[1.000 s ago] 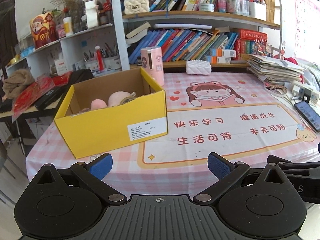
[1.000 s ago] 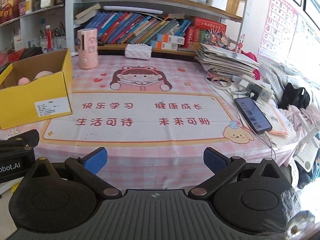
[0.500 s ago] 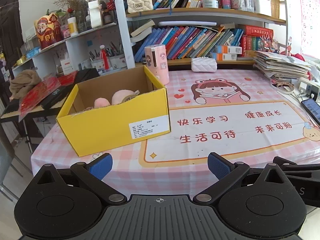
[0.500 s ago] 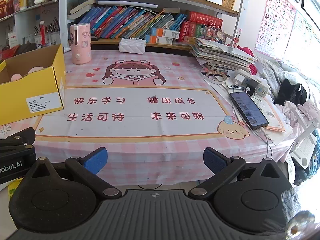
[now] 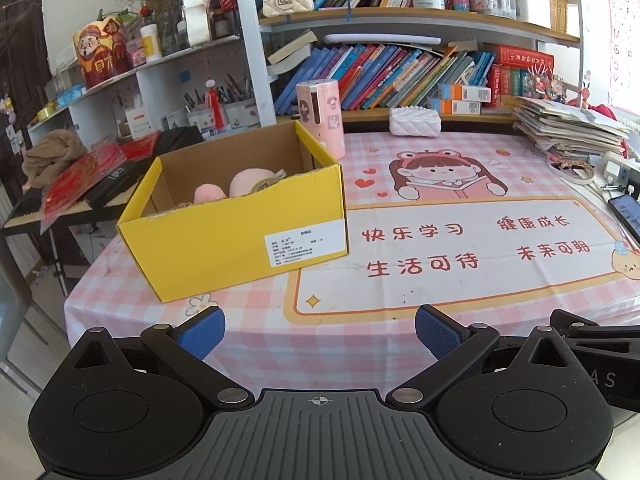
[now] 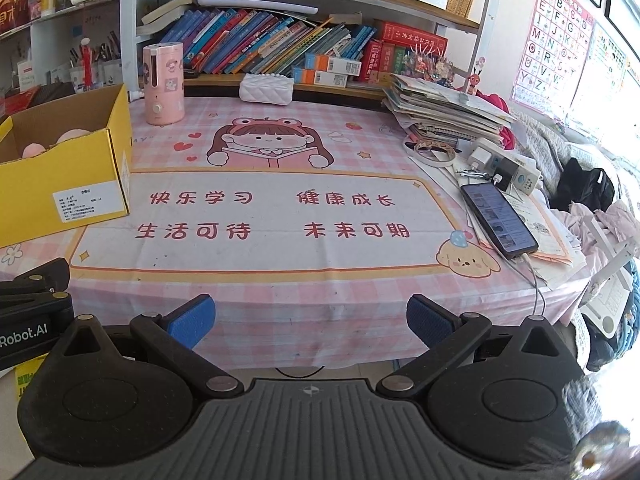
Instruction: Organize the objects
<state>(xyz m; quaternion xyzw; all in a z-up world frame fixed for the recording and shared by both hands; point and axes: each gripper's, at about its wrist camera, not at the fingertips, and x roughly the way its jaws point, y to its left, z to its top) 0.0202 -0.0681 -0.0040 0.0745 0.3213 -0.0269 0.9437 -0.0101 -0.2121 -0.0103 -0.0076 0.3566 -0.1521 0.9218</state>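
Near the left edge of the desk [image 5: 248, 304]: yellow box [image 5: 240, 236], open-topped, with pink plush items [image 5: 224, 188] already lying inside, partly hidden by the front wall. Just behind its back right corner, toward the far edge: pink cylinder [image 5: 322, 118], upright, close beside the box but whether touching cannot be told. Farther right along the far edge: white quilted pouch [image 5: 415, 122], apart from everything else. Toward the right edge: paper stack [image 6: 444, 110], tape roll [image 6: 434, 150], charger block [image 6: 506, 166] and phone [image 6: 498, 218] on its cable. Left tool [image 5: 320, 330] spread wide, gripping nothing, hovering off the near edge in front of the box; right tool [image 6: 310, 320] likewise spread and empty, off the near edge at the middle. Likely step in hand: picking the next loose item for the box, judged from the layout alone. Best done by reaching over the mat, not across the box, approaching the cylinder from its free right side, closing low on its body and keeping it upright on the lift. Worth avoiding: nudging the box wall, or snagging the phone cable.
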